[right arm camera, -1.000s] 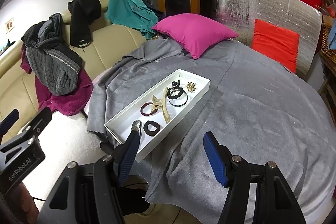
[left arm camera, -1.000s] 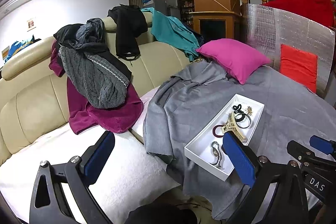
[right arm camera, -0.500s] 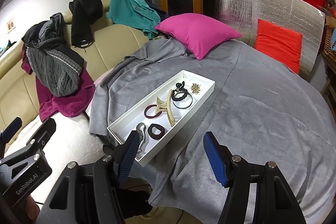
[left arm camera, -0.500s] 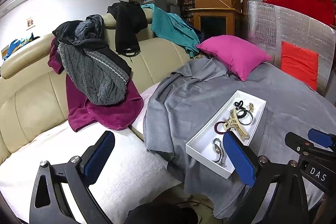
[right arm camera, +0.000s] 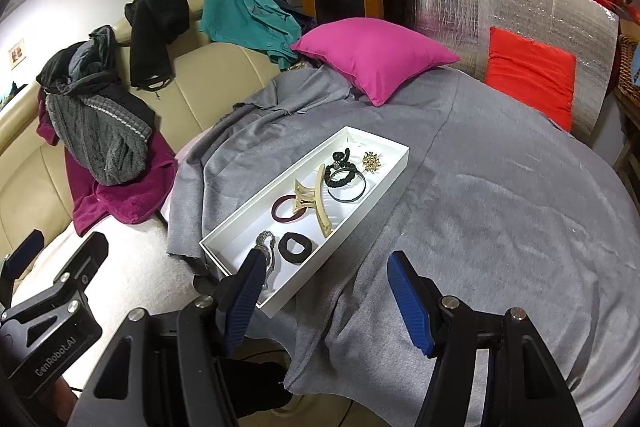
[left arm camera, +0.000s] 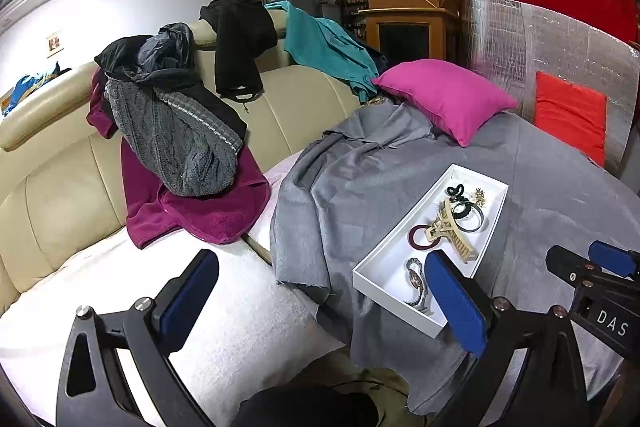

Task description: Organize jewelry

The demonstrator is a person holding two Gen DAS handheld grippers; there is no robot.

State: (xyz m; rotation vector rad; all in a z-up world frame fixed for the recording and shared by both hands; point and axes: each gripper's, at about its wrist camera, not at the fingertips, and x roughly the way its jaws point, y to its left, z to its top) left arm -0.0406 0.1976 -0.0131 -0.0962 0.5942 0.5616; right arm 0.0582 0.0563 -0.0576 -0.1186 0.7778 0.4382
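Risk: long white tray [right arm camera: 394, 147] at frame middle sits on loose grey cloth [right arm camera: 480, 207], may slide | left gripper [left arm camera: 320, 299] released, empty | right gripper [right arm camera: 328, 291] released, empty

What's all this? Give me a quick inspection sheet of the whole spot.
Surface: grey cloth, wrinkled, hanging over the near edge.
Job's things: white tray holding a beige claw clip, maroon hair tie, black scrunchie, watch, gold brooch, bangle.
Clutter: clothes heaped on the sofa.
Grippers: left gripper and right gripper open, empty.
Cables: a thin one below the cloth edge.
Surroundings: pink cushion, foil board.
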